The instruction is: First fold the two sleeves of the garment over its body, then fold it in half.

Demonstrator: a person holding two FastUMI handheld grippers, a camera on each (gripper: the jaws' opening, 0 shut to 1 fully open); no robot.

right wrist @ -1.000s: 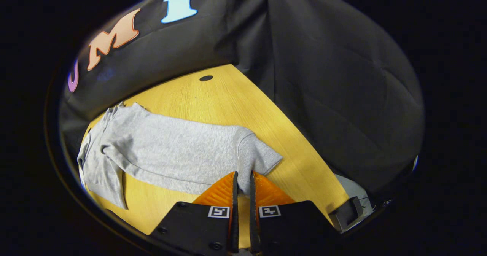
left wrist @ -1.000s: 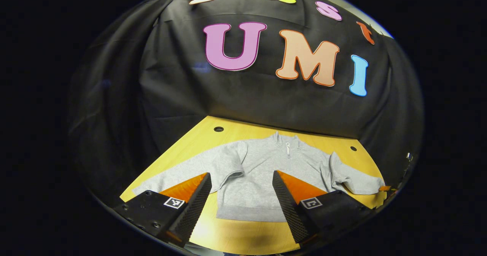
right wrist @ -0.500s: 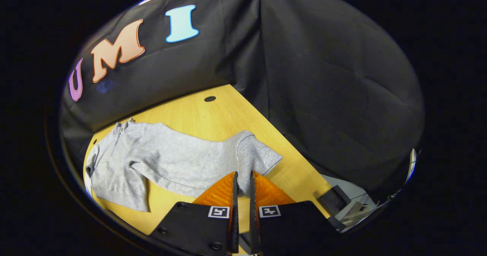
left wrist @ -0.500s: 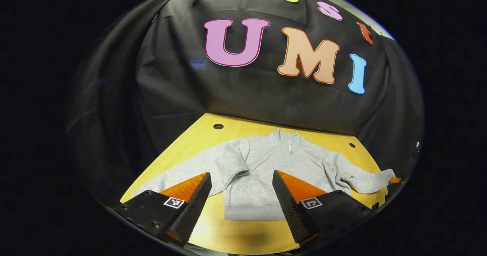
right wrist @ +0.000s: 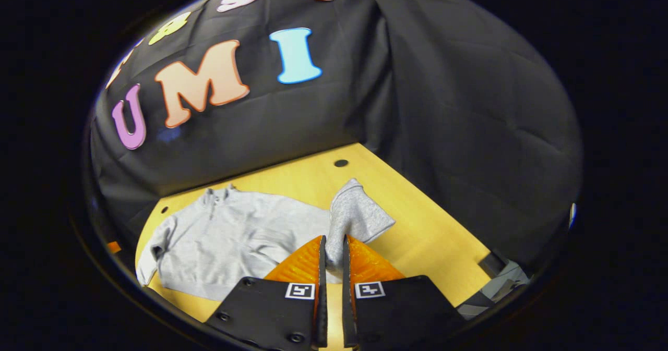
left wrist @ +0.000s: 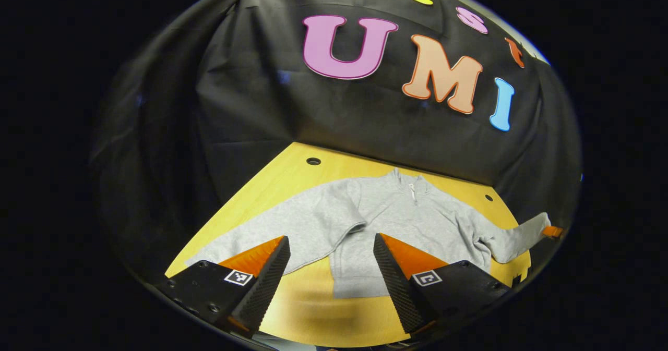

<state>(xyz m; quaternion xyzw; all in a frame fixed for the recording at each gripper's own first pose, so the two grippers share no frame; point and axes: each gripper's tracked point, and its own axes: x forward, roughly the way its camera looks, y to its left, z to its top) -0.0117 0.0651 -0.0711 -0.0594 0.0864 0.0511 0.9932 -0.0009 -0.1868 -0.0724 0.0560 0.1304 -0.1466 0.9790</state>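
A grey zip-neck sweatshirt (left wrist: 402,220) lies face up on the yellow table (left wrist: 308,309). Its one sleeve (left wrist: 271,231) lies stretched flat toward the near left corner. My left gripper (left wrist: 331,252) hangs open above the table's front, over the hem, with nothing between its fingers. The other sleeve (left wrist: 516,233) rises off the table at the right, its end held by my right gripper (left wrist: 552,231). In the right gripper view, my right gripper (right wrist: 332,241) is shut on this sleeve's cuff (right wrist: 357,213), which stands up in front of the fingers. The body (right wrist: 235,236) lies to its left.
The black cloth wall closes the table's back and both sides. Small round holes (left wrist: 313,161) (left wrist: 488,197) sit near the table's back corners. Bare wood (right wrist: 433,236) stretches right of the lifted sleeve. Grey gear (right wrist: 503,278) lies past the table's right edge.
My right gripper has lifted the sleeve cuff off the table and swung it toward the body; the sleeve now stands raised. My left gripper stayed open and shifted slightly left.
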